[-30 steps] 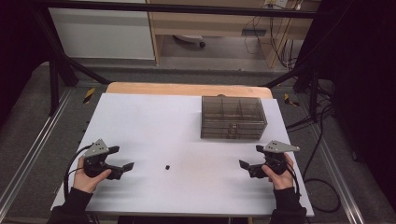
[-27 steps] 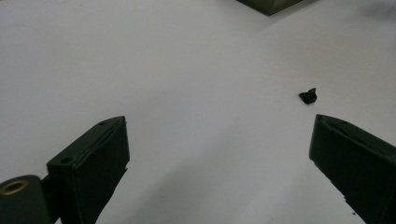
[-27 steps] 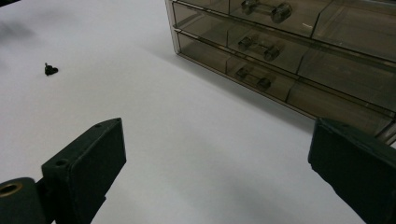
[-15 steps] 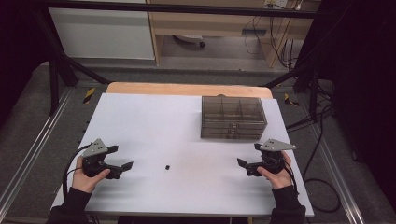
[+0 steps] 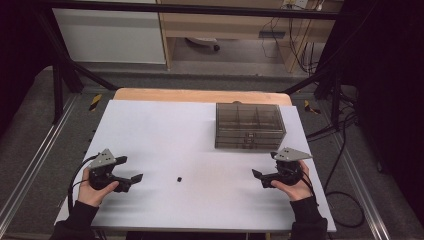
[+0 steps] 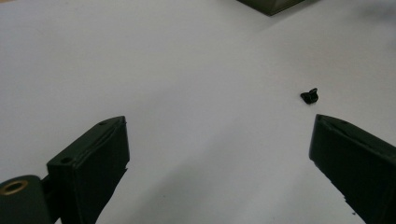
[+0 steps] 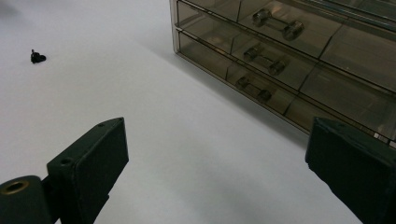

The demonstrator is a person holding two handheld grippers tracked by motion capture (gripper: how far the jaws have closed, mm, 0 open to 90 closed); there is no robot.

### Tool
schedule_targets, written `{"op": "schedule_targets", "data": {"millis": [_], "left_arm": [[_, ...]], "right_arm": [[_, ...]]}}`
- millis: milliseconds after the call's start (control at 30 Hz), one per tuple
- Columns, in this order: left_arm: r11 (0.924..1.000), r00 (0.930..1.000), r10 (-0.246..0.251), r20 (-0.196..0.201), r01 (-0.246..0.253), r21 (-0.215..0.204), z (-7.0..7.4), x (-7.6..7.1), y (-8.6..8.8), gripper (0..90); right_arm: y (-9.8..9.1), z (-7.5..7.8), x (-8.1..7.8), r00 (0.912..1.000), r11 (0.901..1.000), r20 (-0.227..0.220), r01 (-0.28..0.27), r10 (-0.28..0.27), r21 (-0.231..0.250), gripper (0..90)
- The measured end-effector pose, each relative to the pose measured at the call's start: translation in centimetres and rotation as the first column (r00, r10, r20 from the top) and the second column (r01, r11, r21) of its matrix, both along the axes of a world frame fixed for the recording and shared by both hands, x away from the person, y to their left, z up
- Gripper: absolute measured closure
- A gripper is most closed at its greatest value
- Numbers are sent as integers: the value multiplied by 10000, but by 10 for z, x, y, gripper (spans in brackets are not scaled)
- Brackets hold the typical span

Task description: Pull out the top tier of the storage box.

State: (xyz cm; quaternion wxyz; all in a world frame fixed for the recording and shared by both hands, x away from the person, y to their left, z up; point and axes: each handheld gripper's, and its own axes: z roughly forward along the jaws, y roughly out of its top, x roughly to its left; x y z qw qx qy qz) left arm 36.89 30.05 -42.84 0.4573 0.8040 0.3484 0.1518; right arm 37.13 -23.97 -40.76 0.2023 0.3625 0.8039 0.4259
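Jaws on both my grippers stand wide apart with nothing between them. My left gripper rests low over the near left part of the white table, pointing right; my right gripper sits over the near right part, pointing left. Between them, somewhat closer to the left one, lies a small black part on the bare tabletop, apart from both tools.

From the left gripper view, the part lies just beyond the tip of the right-hand jaw, a little outside the gap rather than centred in it. From the right gripper view, the same part is far off to the left, well apart from the jaws.

A smoky clear drawer box stands at the far right of the table, beyond my right gripper; in the right gripper view its drawer fronts with their handles run close past the right-hand jaw.

Around the part the surface is open on every side. The near table edge runs just below both my hands, and the right edge is near my right hand.
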Motion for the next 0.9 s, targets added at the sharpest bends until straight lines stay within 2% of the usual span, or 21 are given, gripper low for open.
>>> {"op": "schedule_targets", "data": {"millis": [400,567,900], "left_arm": [[10000,10000,-13,-24,13,73,-1,0,-1,46],[10000,10000,-24,-21,24,72,-1,0,-1,46],[10000,10000,-36,-42,37,86,-2,0,-2,46]], "right_arm": [[8,3,1,9994,9979,304,-151,171,-636,67],[11,5,1,9988,9970,413,-217,248,-738,66],[19,9,3,9967,9897,683,-348,446,-1387,66]]}}
